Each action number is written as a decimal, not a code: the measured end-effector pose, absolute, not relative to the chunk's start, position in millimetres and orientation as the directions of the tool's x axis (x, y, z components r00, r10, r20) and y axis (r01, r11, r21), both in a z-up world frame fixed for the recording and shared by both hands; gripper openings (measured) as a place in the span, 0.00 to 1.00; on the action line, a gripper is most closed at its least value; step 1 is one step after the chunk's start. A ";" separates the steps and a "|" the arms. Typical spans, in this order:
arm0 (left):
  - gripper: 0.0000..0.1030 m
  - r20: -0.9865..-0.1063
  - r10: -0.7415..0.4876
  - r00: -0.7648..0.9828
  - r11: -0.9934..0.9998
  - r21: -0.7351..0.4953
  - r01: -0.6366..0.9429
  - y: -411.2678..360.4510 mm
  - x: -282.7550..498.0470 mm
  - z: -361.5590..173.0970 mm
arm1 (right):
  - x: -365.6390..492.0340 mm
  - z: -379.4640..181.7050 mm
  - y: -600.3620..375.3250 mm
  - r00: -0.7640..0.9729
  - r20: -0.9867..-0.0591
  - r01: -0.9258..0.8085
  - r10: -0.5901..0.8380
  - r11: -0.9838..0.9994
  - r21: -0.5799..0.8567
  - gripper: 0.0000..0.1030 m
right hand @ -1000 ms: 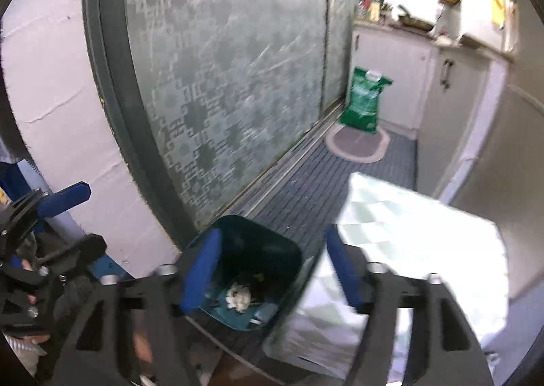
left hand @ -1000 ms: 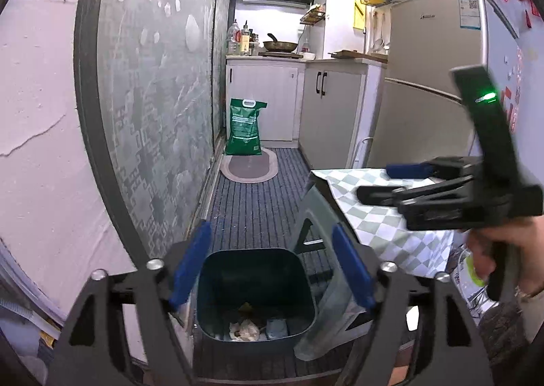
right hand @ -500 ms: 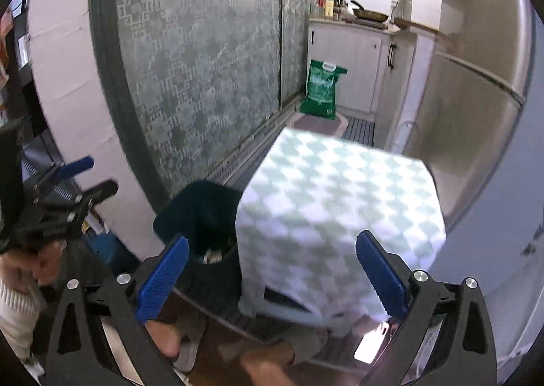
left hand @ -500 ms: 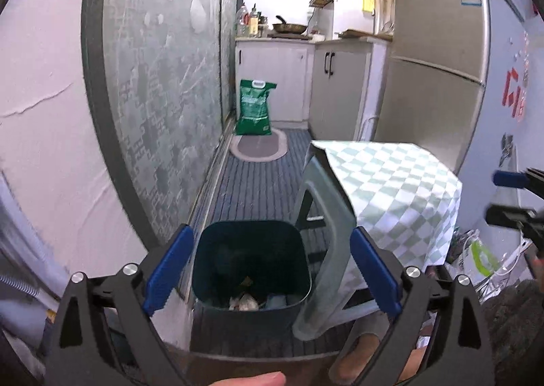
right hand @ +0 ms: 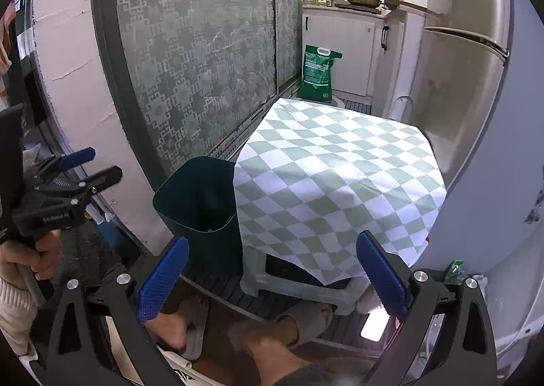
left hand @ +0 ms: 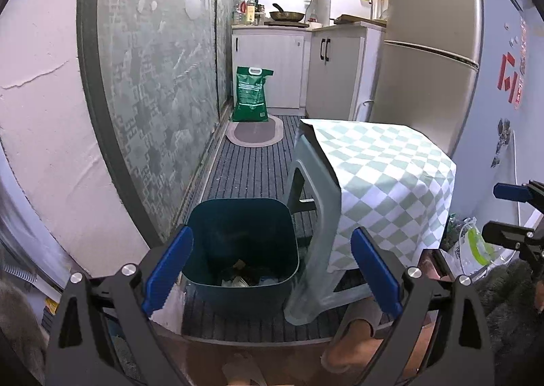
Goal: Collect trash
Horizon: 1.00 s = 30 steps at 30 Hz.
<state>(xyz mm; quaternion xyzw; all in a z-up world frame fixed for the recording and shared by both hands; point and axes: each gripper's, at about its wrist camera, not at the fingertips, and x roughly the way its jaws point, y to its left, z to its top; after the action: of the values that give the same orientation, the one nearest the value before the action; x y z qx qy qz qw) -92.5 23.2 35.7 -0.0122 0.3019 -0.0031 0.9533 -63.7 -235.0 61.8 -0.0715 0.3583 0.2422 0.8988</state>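
A dark teal trash bin (left hand: 238, 250) stands on the striped floor mat beside a stool; it also shows in the right wrist view (right hand: 200, 202). Crumpled paper and scraps (left hand: 244, 279) lie in its bottom. My left gripper (left hand: 272, 270) is open and empty, held above and in front of the bin. My right gripper (right hand: 268, 280) is open and empty, facing the stool draped with a green-and-white checkered cloth (right hand: 336, 182). The cloth's top is bare. The right gripper shows at the right edge of the left wrist view (left hand: 516, 212), and the left gripper at the left of the right wrist view (right hand: 68, 189).
A patterned glass sliding door (left hand: 156, 87) runs along the left. A green bag (left hand: 251, 93) stands by white cabinets (left hand: 272, 70) at the back. A fridge (left hand: 428, 56) is on the right. The person's slippered feet (right hand: 190, 328) are near the stool. A plastic bag (left hand: 472, 250) lies at right.
Both grippers have pulled back and away from the bin. The right gripper has swung right from the bin to the stool. Both stayed open.
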 end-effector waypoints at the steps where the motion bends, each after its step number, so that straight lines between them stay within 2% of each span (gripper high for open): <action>1: 0.94 -0.576 -0.014 0.817 1.000 -0.023 0.000 22.0 -92.6 35.7 | -64.8 64.0 -234.4 0.627 -0.676 -0.490 0.387 0.871 0.043 0.97; 30: 0.95 -0.589 -0.007 0.808 1.000 -0.029 -0.013 18.3 -92.1 31.8 | -61.8 60.5 -232.5 0.619 -0.690 -0.484 0.375 0.874 0.040 0.97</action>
<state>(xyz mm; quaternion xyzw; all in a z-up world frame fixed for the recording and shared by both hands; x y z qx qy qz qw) -92.1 18.3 31.8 -0.0157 0.3097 0.0015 0.9507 -61.8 -232.5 60.5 -0.0750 0.3646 0.2396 0.8967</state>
